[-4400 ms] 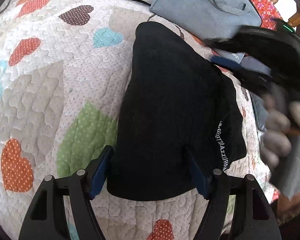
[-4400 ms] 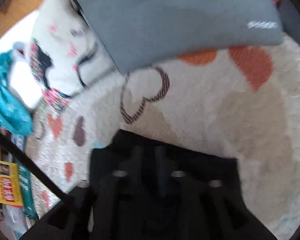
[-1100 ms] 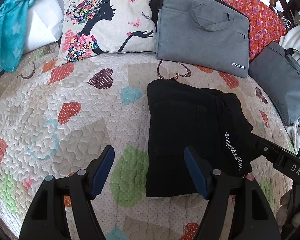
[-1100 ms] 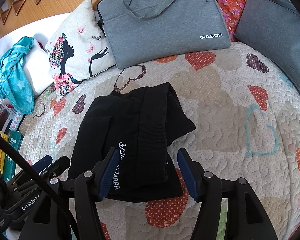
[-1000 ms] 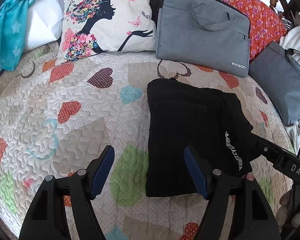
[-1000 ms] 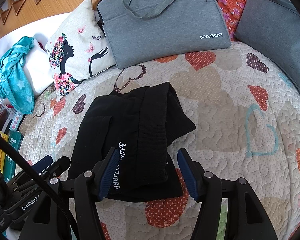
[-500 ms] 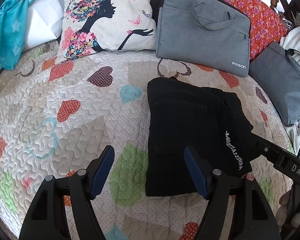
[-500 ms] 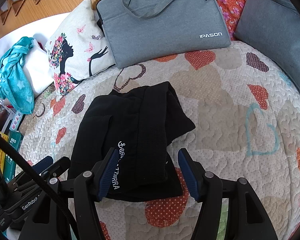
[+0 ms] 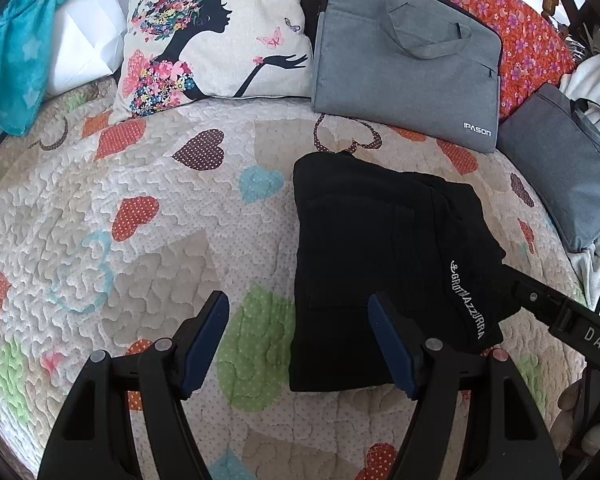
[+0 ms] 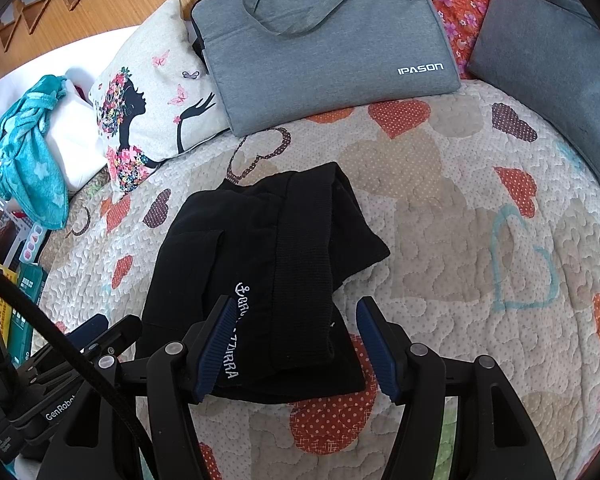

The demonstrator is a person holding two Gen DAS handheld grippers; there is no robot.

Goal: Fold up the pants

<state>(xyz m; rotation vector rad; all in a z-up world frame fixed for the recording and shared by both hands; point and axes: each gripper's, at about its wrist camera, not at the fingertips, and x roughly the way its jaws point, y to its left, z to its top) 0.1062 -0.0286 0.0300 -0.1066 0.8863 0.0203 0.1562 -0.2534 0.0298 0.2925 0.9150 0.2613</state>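
Black pants (image 9: 372, 252) lie folded into a compact rectangle on the heart-patterned quilt (image 9: 140, 240), white lettering along one edge. My left gripper (image 9: 298, 304) hovers open above the quilt, its right finger over the bundle's near left corner, nothing between the pads. In the right wrist view the same pants (image 10: 268, 264) lie just ahead. My right gripper (image 10: 294, 310) is open above the near edge of the bundle, holding nothing. The left gripper's body (image 10: 80, 344) shows at the lower left of that view.
A grey laptop bag (image 9: 404, 52) and a printed cushion (image 9: 212, 36) lean at the head of the bed. A second grey bag (image 9: 564, 164) lies at the right. A turquoise cloth (image 9: 16, 44) hangs at far left. Books (image 10: 16, 312) stand beside the bed.
Some seconds ago both grippers were down at the pants; since then they have lifted back and stand open above them. Over the last second nothing has moved.
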